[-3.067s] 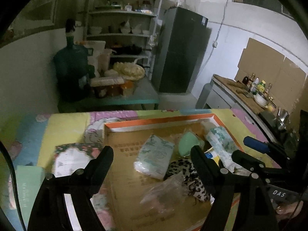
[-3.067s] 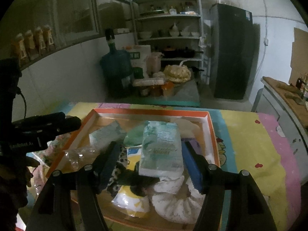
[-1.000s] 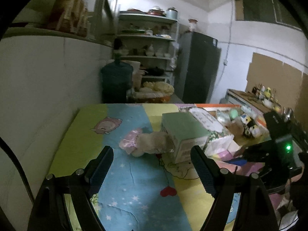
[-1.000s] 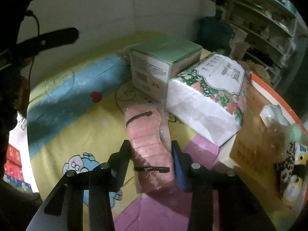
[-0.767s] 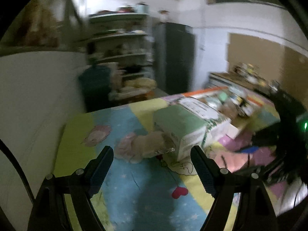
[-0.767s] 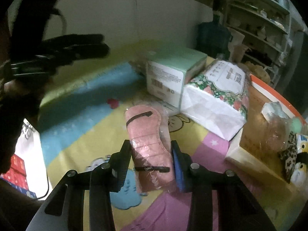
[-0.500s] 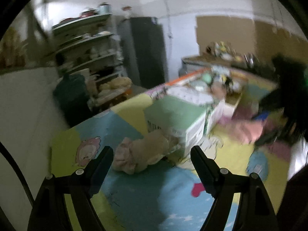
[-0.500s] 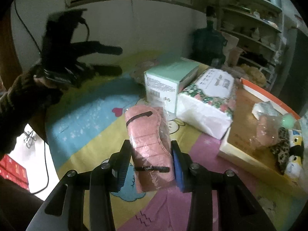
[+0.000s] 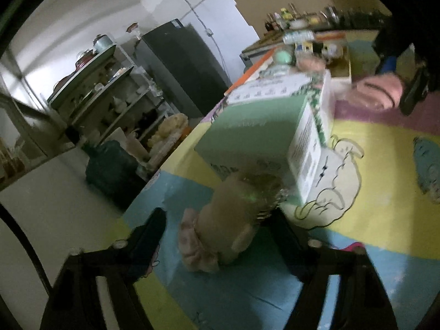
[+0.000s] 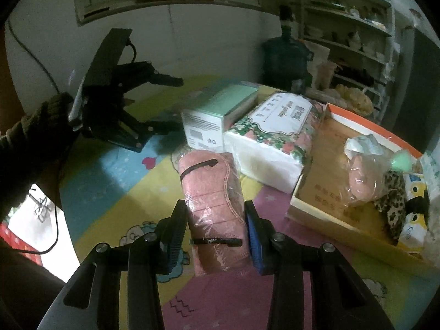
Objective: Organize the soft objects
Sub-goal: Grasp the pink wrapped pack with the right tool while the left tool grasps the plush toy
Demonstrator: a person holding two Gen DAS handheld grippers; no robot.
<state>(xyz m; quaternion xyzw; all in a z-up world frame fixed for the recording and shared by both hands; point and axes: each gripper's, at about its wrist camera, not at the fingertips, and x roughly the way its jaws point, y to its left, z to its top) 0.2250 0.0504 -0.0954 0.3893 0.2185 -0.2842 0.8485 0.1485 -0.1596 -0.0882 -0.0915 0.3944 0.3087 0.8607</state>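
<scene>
Left gripper (image 9: 217,228): jaws apart, just been closing, straddling beige bagged plush (image 9: 233,217) on mat (image 9: 371,143), pads not yet pressing. Plush sits just against green box (image 9: 255,132). Right gripper (image 10: 217,225): clamped on pink pack (image 10: 214,200), held above mat.

Step, by my read: left pick of plush; right carrying pack. Next: close fully on plush, lift clear of box.

Plush: squashy, crinkly clear wrap, frilly pink edge; blurred.

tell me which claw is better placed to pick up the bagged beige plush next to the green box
Left. The left claw already straddles the bagged plush, its jaws just closing. The right claw is shut on the pink mask pack.
</scene>
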